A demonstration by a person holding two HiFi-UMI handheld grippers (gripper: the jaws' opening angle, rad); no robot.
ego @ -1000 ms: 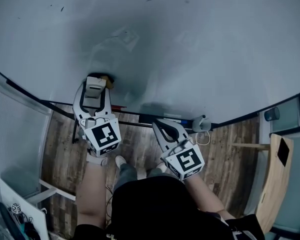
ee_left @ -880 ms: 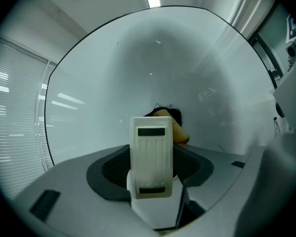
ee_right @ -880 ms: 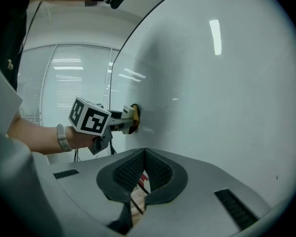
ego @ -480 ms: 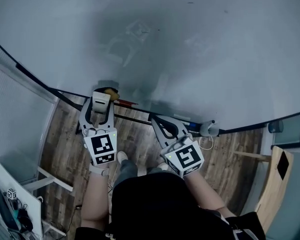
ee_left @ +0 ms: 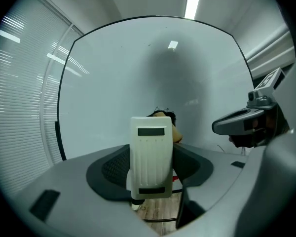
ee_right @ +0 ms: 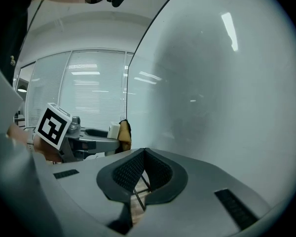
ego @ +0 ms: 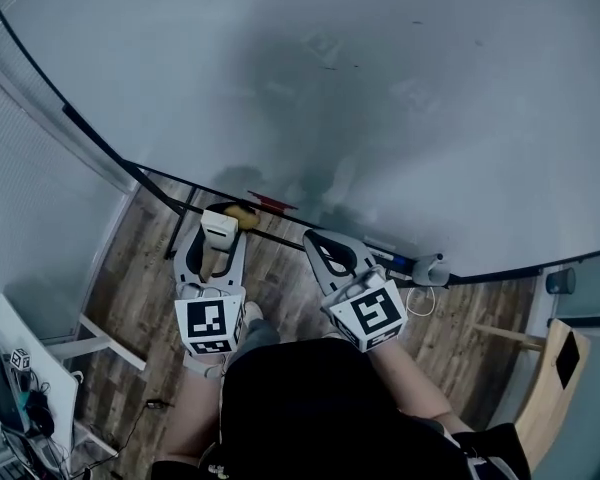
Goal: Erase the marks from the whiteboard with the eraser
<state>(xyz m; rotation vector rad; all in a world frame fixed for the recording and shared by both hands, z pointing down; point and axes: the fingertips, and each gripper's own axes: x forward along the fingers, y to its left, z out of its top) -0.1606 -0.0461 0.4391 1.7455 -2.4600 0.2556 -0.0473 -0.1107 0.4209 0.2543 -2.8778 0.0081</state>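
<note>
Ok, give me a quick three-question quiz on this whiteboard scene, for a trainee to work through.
1. True or false: the right gripper holds the eraser.
2. What sits between the jaws of the left gripper? A: a red marker. B: the eraser. C: nothing.
3. Fill the blank: the right gripper's jaws are ____, with nothing between them.
Key: 1 false, the left gripper holds it; 2 B; 3 together.
</note>
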